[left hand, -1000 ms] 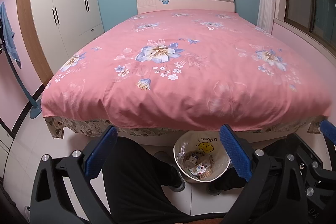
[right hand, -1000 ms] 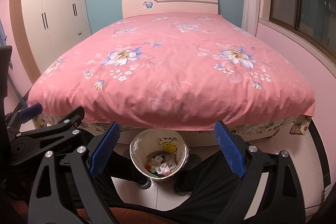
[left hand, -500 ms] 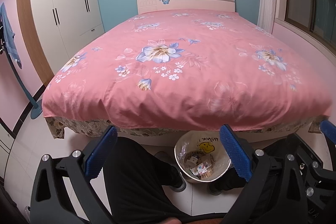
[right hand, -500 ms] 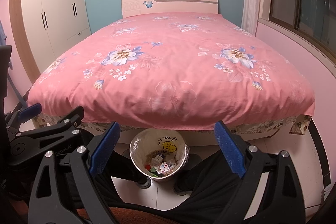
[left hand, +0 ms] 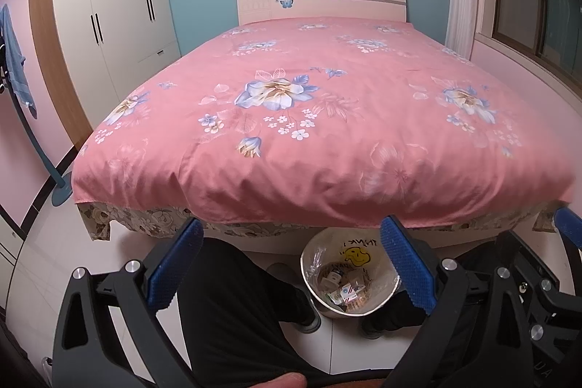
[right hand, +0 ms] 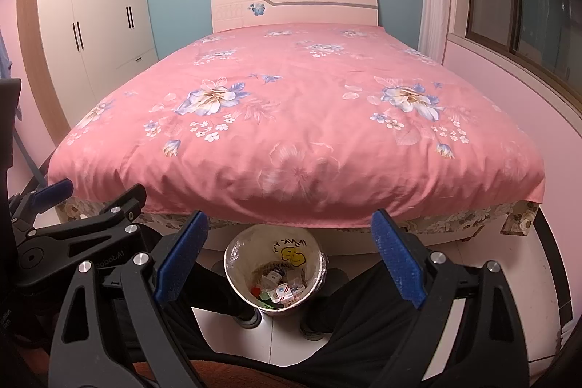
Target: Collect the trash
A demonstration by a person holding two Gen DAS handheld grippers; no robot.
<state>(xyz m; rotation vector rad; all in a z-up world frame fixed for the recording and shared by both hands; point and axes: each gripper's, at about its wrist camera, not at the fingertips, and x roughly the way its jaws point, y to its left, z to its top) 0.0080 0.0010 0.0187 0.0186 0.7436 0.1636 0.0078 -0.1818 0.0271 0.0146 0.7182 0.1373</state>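
Observation:
A small round trash bin (left hand: 378,251) lined with a clear bag with a yellow smiley stands on the floor at the foot of the bed, between the person's feet; it also shows in the right wrist view (right hand: 240,257). Several small wrappers and boxes (left hand: 345,286) (right hand: 278,288) lie inside it. My left gripper (left hand: 291,264) is open and empty, held above the person's lap. My right gripper (right hand: 289,257) is open and empty, beside it on the right. The pink floral bedspread (left hand: 320,119) (right hand: 298,126) shows no loose trash.
A white wardrobe (left hand: 109,10) stands at the left wall. A blue cloth hangs on a floor stand (left hand: 14,71) at far left. A window ledge (right hand: 509,68) runs along the right. The person's black-trousered legs (left hand: 232,308) fill the foreground over white floor tiles.

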